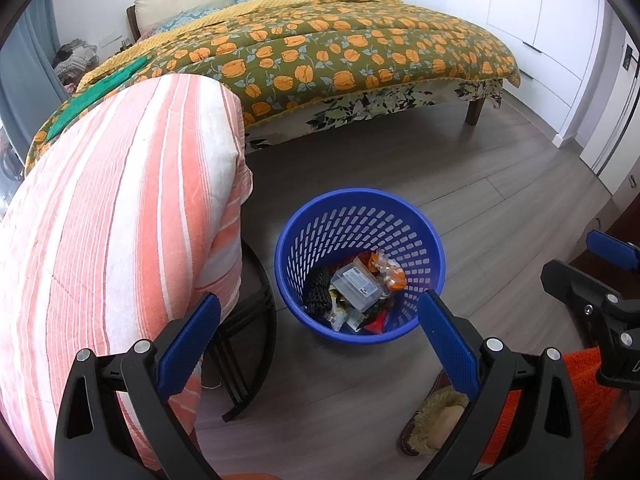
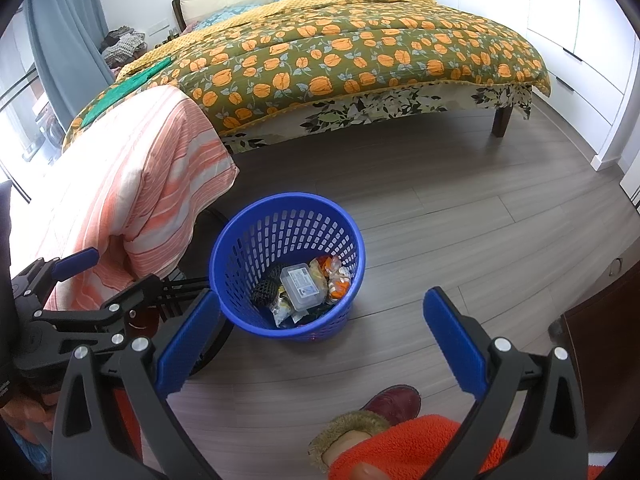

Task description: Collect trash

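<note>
A grey wood-plank floor [image 1: 460, 184] fills a bedroom, where a bed [image 1: 340, 52] under an orange-flowered quilt spans the far side and white cupboards [image 1: 552, 12] line the right wall. Nearer, a pink-striped towel [image 1: 120, 208] drapes over a black-framed table. The blue perforated basket [image 1: 360, 264] stands on the floor beside it, holding the trash [image 1: 356, 288]: a clear plastic box, wrappers and a black mesh piece. Only the right wrist view shows a grey curtain [image 2: 68, 32] and a dark red slipper [image 2: 394, 400]; the left view shows a fur-lined one [image 1: 432, 420]. Both the left gripper [image 1: 320, 344] and right gripper [image 2: 322, 340] hover above the floor near the basket, jaws spread wide, holding nothing.
</note>
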Tool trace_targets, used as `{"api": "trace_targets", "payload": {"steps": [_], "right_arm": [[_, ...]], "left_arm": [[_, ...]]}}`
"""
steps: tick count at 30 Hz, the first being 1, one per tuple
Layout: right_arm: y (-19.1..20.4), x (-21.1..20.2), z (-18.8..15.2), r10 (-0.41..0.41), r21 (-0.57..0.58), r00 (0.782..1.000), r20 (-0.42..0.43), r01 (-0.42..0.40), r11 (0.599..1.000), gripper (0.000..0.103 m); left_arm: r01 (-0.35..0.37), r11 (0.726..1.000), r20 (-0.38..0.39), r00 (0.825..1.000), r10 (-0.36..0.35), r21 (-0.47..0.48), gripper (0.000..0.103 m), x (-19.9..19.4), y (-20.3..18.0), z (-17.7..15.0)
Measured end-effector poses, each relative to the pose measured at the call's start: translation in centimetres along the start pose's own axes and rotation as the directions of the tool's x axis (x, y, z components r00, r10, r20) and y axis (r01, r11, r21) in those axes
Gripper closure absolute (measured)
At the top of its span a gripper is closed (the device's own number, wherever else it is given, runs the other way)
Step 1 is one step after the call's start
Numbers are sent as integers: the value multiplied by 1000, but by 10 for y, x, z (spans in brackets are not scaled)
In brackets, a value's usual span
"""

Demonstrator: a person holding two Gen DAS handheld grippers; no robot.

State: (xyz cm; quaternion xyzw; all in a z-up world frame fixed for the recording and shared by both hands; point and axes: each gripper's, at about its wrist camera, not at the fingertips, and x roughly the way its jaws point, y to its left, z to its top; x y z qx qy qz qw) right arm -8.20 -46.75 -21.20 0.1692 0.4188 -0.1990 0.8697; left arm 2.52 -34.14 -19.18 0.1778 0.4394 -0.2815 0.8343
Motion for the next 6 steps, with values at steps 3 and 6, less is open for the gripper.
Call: {"api": "trace_targets", "payload": {"steps": [3,6], "right_arm": [[-4,0,-3,0,5,1000,0,0,1000,5],[-6,-1,-4,0,6,1000,1,0,1000,5]], "left_arm": [[1,1000,-1,1000,-1,4,5,-2,-1,1],[4,1000,-5,1000,-4,4,5,-2,-1,1]]}}
